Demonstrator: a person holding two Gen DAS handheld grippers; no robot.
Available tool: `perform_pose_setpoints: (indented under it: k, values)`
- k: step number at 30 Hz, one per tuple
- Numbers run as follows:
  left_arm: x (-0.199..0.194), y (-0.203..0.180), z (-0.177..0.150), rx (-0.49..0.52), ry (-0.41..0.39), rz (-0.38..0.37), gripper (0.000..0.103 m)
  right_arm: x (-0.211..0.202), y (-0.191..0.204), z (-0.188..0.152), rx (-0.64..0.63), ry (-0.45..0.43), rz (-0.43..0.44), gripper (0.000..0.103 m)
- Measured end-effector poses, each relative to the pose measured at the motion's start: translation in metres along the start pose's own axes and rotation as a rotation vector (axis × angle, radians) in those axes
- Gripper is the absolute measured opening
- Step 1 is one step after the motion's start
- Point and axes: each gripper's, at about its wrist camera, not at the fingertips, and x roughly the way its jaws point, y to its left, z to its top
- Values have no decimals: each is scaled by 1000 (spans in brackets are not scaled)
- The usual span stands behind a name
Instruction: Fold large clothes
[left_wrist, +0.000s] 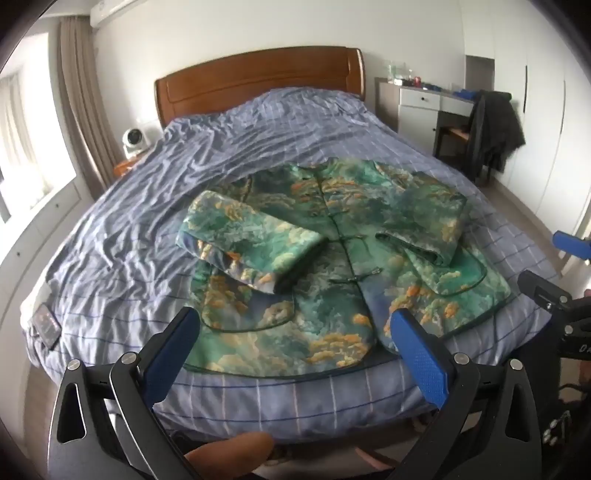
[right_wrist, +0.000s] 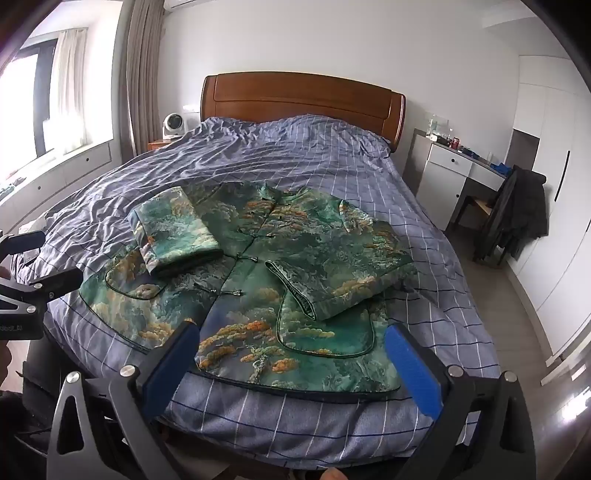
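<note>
A wide bed (left_wrist: 122, 236) (right_wrist: 332, 177) fills the room, covered in a rumpled blue-violet checked duvet, with a brown wooden headboard (left_wrist: 258, 79) (right_wrist: 303, 99) against the white wall. To its right stands a white desk (left_wrist: 424, 107) (right_wrist: 454, 173), its tabletop carrying small items too small to make out, and beside it a chair draped with a dark garment (left_wrist: 495, 125) (right_wrist: 517, 214). On the far left, a small white fan (left_wrist: 133, 140) (right_wrist: 173, 123) sits by the curtain (left_wrist: 79, 92) (right_wrist: 142, 70).

The jacket (left_wrist: 332, 266) (right_wrist: 266, 295), green with orange and cream landscape print and knot fastenings down the front, lies flat and face up on the near half of the bed, its hem at the foot edge. Both sleeves are folded in across the chest, cuffs pointing toward the middle.

The left gripper (left_wrist: 295, 339) hangs above the hem with its blue-padded jaws spread wide, holding nothing. The right gripper (right_wrist: 295, 354) hangs likewise over the hem's right part, jaws equally wide apart and empty. Each gripper shows at the edge of the other's view. A dark phone (left_wrist: 46, 322) lies on the duvet near the left foot corner.
</note>
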Motion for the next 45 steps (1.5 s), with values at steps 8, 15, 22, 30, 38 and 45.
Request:
perform_pose_setpoints:
  k: [8, 15, 22, 30, 38, 45]
  values:
    - [5, 10, -1, -48, 31, -51, 103, 1, 0, 0, -4, -6, 4, 102]
    - [14, 17, 8, -78, 69, -42, 103, -1, 7, 2, -4, -5, 23, 102]
    - [17, 11, 10, -54, 101, -59, 103, 5, -6, 2, 36, 0, 55, 102]
    - [16, 11, 14, -52, 86, -50, 103, 9, -15, 6, 81, 12, 73, 102]
    - [16, 8, 17, -30, 76, -52, 103, 13, -15, 7, 78, 26, 96, 102]
    - [16, 7, 18, -32, 72, -52, 103, 13, -14, 7, 81, 27, 96, 102]
